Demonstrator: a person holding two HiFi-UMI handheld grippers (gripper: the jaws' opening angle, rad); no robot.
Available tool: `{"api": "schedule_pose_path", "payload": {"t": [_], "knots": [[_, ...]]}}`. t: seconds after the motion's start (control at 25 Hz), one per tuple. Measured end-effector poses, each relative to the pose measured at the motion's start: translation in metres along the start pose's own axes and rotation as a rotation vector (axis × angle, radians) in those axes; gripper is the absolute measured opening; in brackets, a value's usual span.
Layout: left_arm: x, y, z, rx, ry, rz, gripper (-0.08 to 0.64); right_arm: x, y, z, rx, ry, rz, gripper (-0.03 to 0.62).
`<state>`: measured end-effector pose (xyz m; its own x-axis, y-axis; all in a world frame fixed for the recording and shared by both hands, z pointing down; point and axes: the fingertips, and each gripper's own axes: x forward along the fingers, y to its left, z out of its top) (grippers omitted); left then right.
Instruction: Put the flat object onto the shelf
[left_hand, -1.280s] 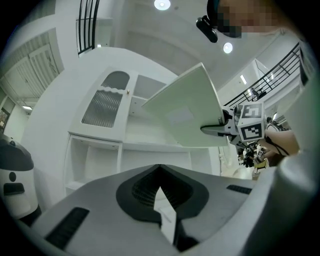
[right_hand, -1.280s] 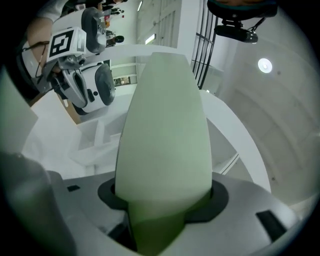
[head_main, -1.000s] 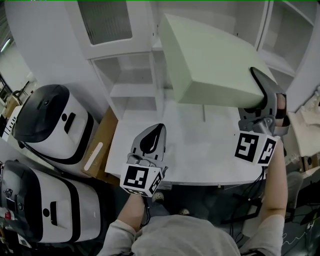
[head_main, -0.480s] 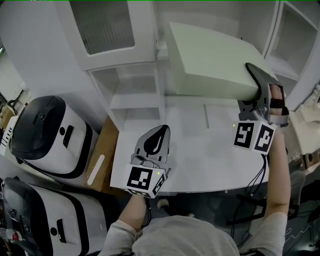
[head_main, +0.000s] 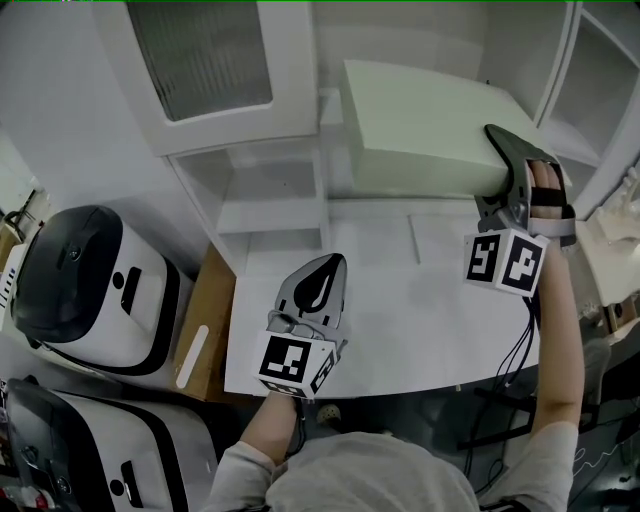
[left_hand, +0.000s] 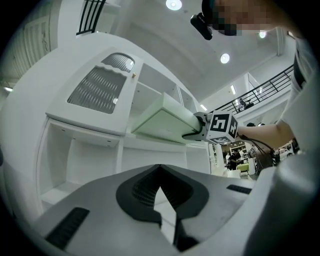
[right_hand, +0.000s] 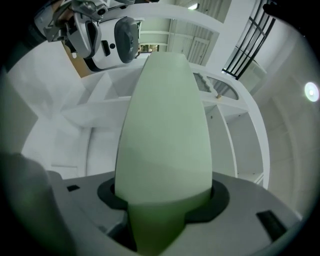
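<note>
The flat object (head_main: 420, 125) is a pale green slab, held up in the air in front of the white shelf unit (head_main: 265, 212) at the upper right of the head view. My right gripper (head_main: 502, 160) is shut on its near end, one jaw over the top face. In the right gripper view the slab (right_hand: 162, 125) fills the space between the jaws (right_hand: 162, 202) and points at the shelf compartments. My left gripper (head_main: 325, 270) hovers low over the white table (head_main: 420, 320), shut and holding nothing. The left gripper view looks past its own jaws (left_hand: 160, 186) at the slab (left_hand: 160, 120) from below.
Two white-and-black appliances (head_main: 90, 290) (head_main: 100, 455) stand on the left, with a brown cardboard box (head_main: 205, 325) between them and the table. A ribbed-glass cabinet door (head_main: 200, 60) sits above the open shelf compartments. More shelving (head_main: 600, 90) stands at the far right.
The right gripper has carried the slab up and farther away toward the shelf unit, and the slab lies more level. The left gripper has stayed shut over the table.
</note>
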<state>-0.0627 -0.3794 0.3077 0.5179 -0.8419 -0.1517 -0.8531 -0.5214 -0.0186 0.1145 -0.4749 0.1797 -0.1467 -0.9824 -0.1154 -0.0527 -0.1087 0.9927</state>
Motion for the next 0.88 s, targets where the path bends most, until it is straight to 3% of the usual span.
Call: {"api": "schedule_pose_path", "payload": {"t": [0.36,0.88], "knots": [[0.011,0.022,-0.009,-0.027,0.011,-0.008,0.014,0.036,0.01,0.0,-0.062,0.04,0.038,0.282],[0.023,0.044,-0.013,-0.038,0.024,-0.005,0.015,0.077,0.012,-0.003,-0.053,0.073,0.093,0.285]]}}
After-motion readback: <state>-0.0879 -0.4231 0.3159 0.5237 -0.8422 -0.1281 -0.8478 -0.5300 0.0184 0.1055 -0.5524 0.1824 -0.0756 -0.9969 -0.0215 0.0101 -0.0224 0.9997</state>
